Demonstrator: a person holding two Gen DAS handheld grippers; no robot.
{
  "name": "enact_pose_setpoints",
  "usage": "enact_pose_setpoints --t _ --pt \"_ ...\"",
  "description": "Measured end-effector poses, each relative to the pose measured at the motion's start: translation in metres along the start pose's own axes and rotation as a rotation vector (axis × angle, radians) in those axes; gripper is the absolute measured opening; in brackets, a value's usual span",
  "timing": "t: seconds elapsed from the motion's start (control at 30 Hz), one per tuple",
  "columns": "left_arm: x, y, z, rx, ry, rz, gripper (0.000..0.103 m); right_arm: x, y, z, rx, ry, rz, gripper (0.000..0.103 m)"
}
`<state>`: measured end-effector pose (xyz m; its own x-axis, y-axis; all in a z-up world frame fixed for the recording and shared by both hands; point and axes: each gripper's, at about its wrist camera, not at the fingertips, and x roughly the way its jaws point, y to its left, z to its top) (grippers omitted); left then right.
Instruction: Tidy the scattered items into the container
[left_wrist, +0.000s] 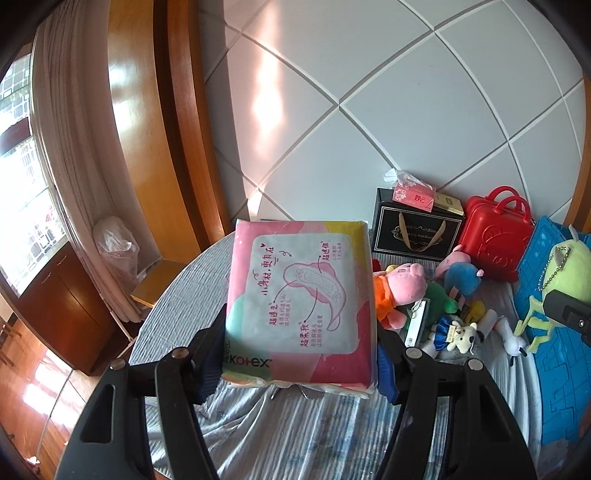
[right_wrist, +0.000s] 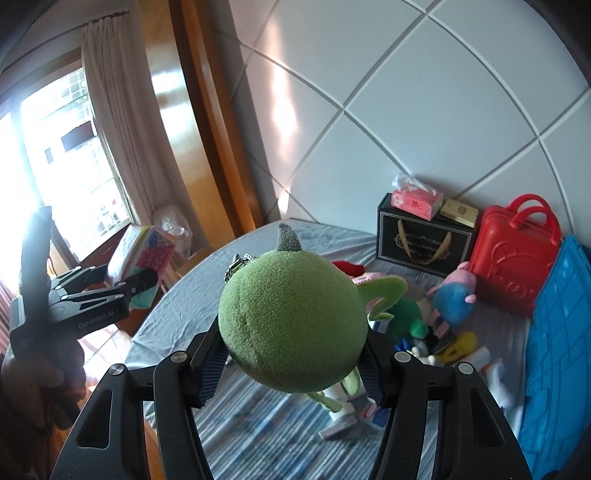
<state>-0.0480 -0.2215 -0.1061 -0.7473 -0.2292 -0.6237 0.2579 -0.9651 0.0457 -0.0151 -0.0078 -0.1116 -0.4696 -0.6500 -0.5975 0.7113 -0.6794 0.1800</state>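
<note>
My left gripper (left_wrist: 301, 354) is shut on a pink Kotex pad pack (left_wrist: 301, 295) and holds it above the striped table cloth (left_wrist: 295, 424). It also shows in the right wrist view (right_wrist: 140, 258), far left. My right gripper (right_wrist: 291, 369) is shut on a round green plush monster (right_wrist: 291, 325), held in the air; it also shows in the left wrist view (left_wrist: 565, 273) over the blue container (left_wrist: 554, 369). The blue container (right_wrist: 554, 350) lies at the right. A pile of plush toys (left_wrist: 424, 295) lies on the table between both grippers.
A black gift box (left_wrist: 413, 229) with a pink tissue pack (left_wrist: 413, 194) stands at the back by the white panelled wall. A red toy suitcase (left_wrist: 495, 236) stands right of it. Left of the table are a curtain, a window and a wooden floor.
</note>
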Motion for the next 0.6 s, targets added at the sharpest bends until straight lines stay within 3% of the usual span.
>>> enact_pose_setpoints --t 0.47,0.6 --pt "-0.038 -0.110 0.026 0.045 -0.046 -0.051 0.065 -0.073 -0.072 0.002 0.032 -0.069 -0.014 0.061" --pt "-0.047 -0.141 0.032 0.063 -0.060 -0.074 0.065 -0.095 -0.100 0.004 0.045 -0.094 -0.052 0.061"
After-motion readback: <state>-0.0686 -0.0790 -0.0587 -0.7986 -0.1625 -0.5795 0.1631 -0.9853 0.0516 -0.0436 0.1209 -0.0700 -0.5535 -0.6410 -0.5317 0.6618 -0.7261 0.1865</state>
